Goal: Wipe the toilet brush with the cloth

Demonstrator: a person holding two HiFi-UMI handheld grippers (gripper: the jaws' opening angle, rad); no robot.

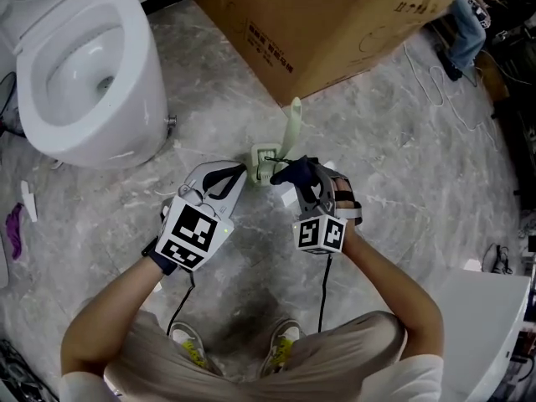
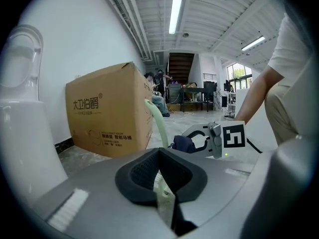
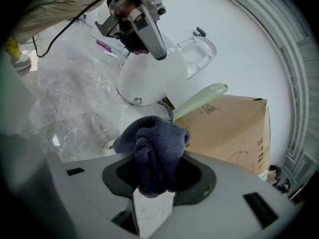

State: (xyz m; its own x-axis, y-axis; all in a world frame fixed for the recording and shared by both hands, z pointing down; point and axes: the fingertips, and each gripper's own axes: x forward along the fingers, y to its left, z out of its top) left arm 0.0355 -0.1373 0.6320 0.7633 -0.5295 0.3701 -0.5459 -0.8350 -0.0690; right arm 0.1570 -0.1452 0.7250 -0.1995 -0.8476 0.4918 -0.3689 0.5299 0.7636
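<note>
Left gripper [image 2: 162,180] clamping the green brush [image 1: 291,131] near its base, right gripper [image 3: 155,184] pinching a dark cloth [image 3: 155,146], cloth bulging past its fingertips, sitting against the brush.

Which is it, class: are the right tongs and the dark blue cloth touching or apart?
Touching. The right gripper view shows the dark blue cloth bunched and pinched between the right tongs' two jaws.

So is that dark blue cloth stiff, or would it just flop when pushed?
Probably floppy: the cloth bunches in soft folds over the right claw. Its towel-like weave suggests it's light and grippy, so it should mould around the toilet brush rather than slide.
</note>
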